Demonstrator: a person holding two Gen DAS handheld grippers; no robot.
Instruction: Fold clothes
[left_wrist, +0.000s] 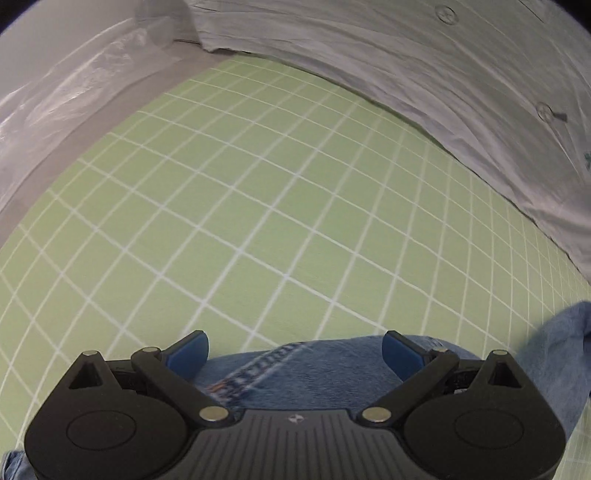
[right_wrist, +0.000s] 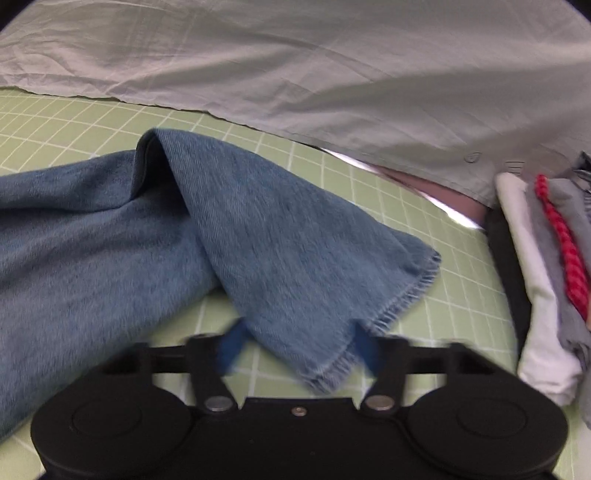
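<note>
On the green grid mat, one pair of blue jeans lies with its long axis running left to right.
The frayed leg hem points toward the right gripper, whose blurred jaws flank it; grip unclear. The left gripper hangs wide open over denim. One grey shirt lies beyond; one folded stack sits right.

Even, soft indoor light, fisheye bending at the edges, and motion blur smearing the right view.

text: none legible | labels: none | brands: none | numbers: none
</note>
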